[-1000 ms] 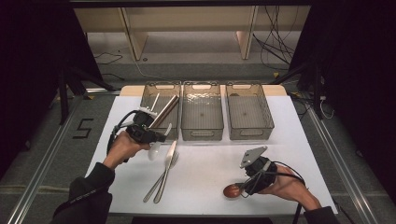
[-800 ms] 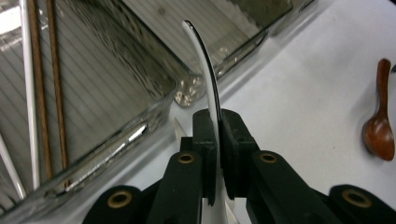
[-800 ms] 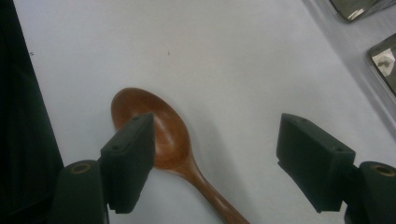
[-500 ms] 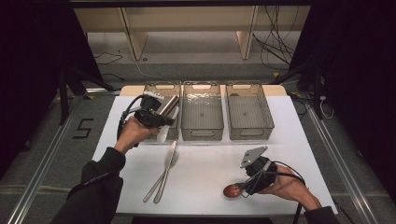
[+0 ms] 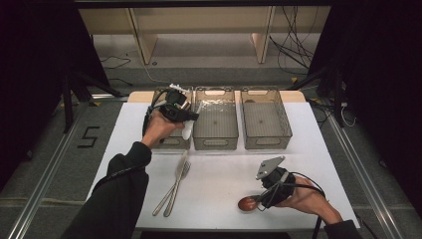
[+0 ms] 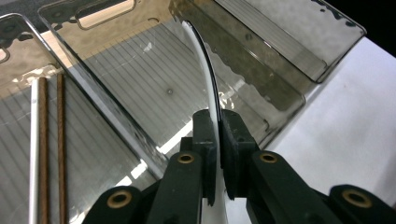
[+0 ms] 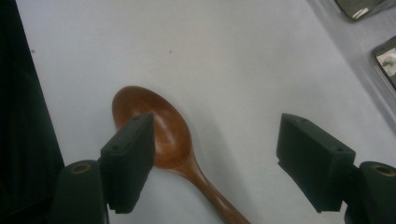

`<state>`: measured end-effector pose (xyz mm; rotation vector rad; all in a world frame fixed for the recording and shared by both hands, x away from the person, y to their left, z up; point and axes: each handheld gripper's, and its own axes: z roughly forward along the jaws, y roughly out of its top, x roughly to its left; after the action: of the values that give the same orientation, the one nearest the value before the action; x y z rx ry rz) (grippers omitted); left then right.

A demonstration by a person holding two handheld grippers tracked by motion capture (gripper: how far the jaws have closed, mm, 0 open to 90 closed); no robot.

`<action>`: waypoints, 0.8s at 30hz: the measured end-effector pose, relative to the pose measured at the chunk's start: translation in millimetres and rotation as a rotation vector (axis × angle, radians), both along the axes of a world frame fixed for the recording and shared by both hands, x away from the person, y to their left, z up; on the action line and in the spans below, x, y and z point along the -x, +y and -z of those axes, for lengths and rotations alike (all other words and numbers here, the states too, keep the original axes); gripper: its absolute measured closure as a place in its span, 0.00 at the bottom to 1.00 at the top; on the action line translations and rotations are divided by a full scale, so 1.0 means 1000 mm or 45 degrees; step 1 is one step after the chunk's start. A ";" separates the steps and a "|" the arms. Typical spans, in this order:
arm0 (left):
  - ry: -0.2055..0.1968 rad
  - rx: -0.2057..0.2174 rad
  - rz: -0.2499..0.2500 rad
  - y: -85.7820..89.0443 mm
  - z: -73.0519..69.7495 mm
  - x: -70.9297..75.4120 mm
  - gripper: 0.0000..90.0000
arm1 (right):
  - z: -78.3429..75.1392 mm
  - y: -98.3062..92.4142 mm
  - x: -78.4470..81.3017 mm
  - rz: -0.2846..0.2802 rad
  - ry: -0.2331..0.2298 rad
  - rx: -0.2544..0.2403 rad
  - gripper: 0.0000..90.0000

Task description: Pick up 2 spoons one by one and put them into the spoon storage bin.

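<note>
1. We read one sign: a large dark digit "5" (image 5: 89,137), marked on the grey floor to the left of the white table (image 5: 224,199).
2. We can read no other text, label or brand.

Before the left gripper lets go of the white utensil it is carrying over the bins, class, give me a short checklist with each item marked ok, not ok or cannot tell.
1. Left gripper firmly clamped on the white utensil: ok, jaws shut on it.
2. Utensil tip over the middle bin: ok in the left gripper view.
3. Middle bin free to receive it: ok, its floor looks bare.
4. Left bin kept for chopsticks: ok, they lie inside it.
5. Right gripper ready for the wooden spoon: ok, jaws open astride it, spoon flat on the table.
6. What kind of utensil the white one is: cannot tell.
</note>
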<state>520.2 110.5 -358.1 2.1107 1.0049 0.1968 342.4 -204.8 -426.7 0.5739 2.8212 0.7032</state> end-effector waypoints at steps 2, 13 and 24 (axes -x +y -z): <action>-0.009 0.003 -0.001 -0.003 0.000 -0.005 0.94 | -0.001 0.000 0.000 0.000 -0.003 -0.002 0.32; -0.037 0.021 -0.031 -0.016 0.003 -0.023 0.94 | 0.001 0.000 0.000 -0.003 0.004 0.000 0.32; -0.050 0.018 -0.060 -0.029 0.015 -0.033 0.94 | 0.001 0.000 0.000 -0.008 0.009 -0.001 0.32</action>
<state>552.9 81.1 -372.7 2.0641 1.0302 0.2534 342.4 -204.3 -427.9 0.5686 2.8310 0.7050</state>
